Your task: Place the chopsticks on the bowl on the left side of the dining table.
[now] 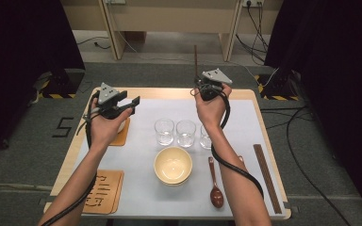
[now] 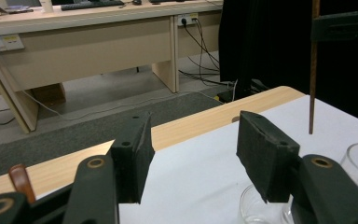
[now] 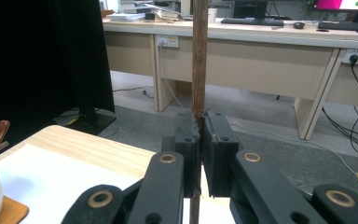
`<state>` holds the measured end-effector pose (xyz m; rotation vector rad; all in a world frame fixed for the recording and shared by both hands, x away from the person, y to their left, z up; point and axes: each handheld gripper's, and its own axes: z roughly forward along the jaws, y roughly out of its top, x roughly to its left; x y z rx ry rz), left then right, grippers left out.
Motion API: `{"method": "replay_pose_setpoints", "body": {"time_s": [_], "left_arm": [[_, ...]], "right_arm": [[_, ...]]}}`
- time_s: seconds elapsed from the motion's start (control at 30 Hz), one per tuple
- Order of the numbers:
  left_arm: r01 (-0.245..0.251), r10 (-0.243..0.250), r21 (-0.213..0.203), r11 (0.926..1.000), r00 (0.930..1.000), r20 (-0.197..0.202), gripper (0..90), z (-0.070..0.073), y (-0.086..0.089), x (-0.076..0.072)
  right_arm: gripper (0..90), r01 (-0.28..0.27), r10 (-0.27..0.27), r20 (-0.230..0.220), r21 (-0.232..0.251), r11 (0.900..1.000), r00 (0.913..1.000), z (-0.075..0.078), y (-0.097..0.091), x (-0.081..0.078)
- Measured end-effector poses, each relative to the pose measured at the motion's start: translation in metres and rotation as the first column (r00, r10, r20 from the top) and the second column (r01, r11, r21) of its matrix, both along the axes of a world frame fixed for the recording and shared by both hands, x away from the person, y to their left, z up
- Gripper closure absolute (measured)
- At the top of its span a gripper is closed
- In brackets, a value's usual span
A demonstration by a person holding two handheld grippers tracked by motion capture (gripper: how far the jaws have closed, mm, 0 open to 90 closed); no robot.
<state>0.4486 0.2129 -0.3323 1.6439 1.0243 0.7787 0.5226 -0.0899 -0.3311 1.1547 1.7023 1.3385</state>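
My right gripper point(image 1: 199, 84) is raised over the table's far edge, shut on a thin brown chopstick point(image 1: 195, 60) that stands upright. In the right gripper view the black pads point(image 3: 188, 135) pinch the chopstick point(image 3: 199, 60) between them. My left gripper point(image 1: 131, 103) hovers over the left side of the table, pointing right, above a small white bowl on a wooden coaster point(image 1: 122, 136). Its jaws stand open around my left gripper point(image 2: 193, 140) with nothing between them. Farther off in that view hangs the chopstick point(image 2: 313, 70), held by the right gripper point(image 2: 342, 25).
Three clear glasses point(image 1: 164, 131) point(image 1: 185, 133) point(image 1: 206, 139) stand in a row mid-table. A cream bowl point(image 1: 173, 165) sits in front of them, a brown spoon point(image 1: 215, 188) to its right, a long brown stick point(image 1: 267, 176) near the right edge. A second wooden coaster point(image 1: 104, 190) lies front left.
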Motion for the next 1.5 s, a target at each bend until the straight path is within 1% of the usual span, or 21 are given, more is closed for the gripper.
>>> {"method": "replay_pose_setpoints", "body": {"time_s": [0.1, 0.17, 0.23, 0.37, 0.53, 0.6, 0.8, 0.83, 0.87, 0.9, 0.93, 1.2, 1.47, 1.5], "left_arm": [[0.012, -0.012, -0.013, 0.9998, 0.9999, -0.008, 45.0, 0.002, -0.005, 0.005], [0.015, -0.015, -0.01, 0.9998, 0.9999, -0.006, 45.1, 0.004, -0.008, 0.009], [0.02, -0.02, -0.02, 0.9996, 0.9998, -0.007, 45.1, 0.006, -0.011, 0.012], [0.034, -0.034, -0.022, 0.9992, 0.9994, -0.003, 45.3, 0.011, -0.018, 0.02], [0.058, -0.059, -0.021, 0.9981, 0.9982, -0.012, 46.6, 0.016, -0.024, 0.029], [0.058, -0.059, -0.015, 0.9982, 0.9982, -0.008, 46.6, 0.018, -0.027, 0.032], [0.076, -0.077, -0.043, 0.9962, 0.9971, -0.001, 46.6, 0.026, -0.035, 0.042], [0.082, -0.082, -0.05, 0.9953, 0.9966, -0.001, 46.6, 0.027, -0.036, 0.044], [0.092, -0.092, -0.068, 0.9934, 0.9958, -0.003, 46.8, 0.028, -0.038, 0.046], [0.098, -0.098, -0.073, 0.9925, 0.9952, -0.002, 46.9, 0.029, -0.039, 0.048], [0.1, -0.1, -0.064, 0.9929, 0.995, 0.001, 47.0, 0.03, -0.041, 0.05], [0.108, -0.108, -0.046, 0.9931, 0.9942, 0.005, 47.2, 0.034, -0.052, 0.059], [0.137, -0.136, -0.051, 0.9893, 0.9906, 0.009, 47.9, 0.04, -0.069, 0.067], [0.142, -0.142, -0.057, 0.9882, 0.9898, 0.007, 47.9, 0.041, -0.071, 0.068]], "right_arm": [[85.4, -0.002, 0.002, 0.0, -0.001, 1.0, 1.0, 0.0, 0.001, 0.0], [85.5, -0.003, 0.003, -0.001, -0.003, 1.0, 1.0, -0.001, 0.002, -0.001], [85.4, -0.007, 0.007, -0.001, -0.002, 1.0, 1.0, -0.001, 0.003, -0.001], [85.4, -0.01, 0.01, 0.002, -0.004, 0.9999, 0.9999, -0.001, 0.004, 0.0], [85.4, -0.018, 0.018, 0.006, -0.004, 0.9998, 0.9998, -0.001, 0.006, -0.002], [85.5, -0.021, 0.021, 0.003, 0.003, 0.9998, 0.9998, -0.001, 0.006, -0.003], [85.4, -0.024, 0.024, 0.002, 0.003, 0.9997, 0.9997, -0.002, 0.006, -0.003], [85.4, -0.024, 0.024, 0.002, 0.003, 0.9997, 0.9997, -0.002, 0.007, -0.003], [85.4, -0.024, 0.024, 0.001, 0.002, 0.9997, 0.9997, -0.002, 0.007, -0.003], [85.4, -0.024, 0.024, -0.003, 0.006, 0.9997, 0.9997, -0.002, 0.007, -0.004], [85.4, -0.025, 0.025, -0.003, 0.006, 0.9997, 0.9997, -0.003, 0.008, -0.004], [85.4, -0.032, 0.032, -0.006, 0.002, 0.9995, 0.9995, -0.007, 0.009, -0.005], [85.4, -0.037, 0.037, -0.007, 0.003, 0.9993, 0.9993, -0.008, 0.011, -0.006], [85.4, -0.037, 0.037, -0.006, 0.001, 0.9993, 0.9993, -0.008, 0.011, -0.005]]}}
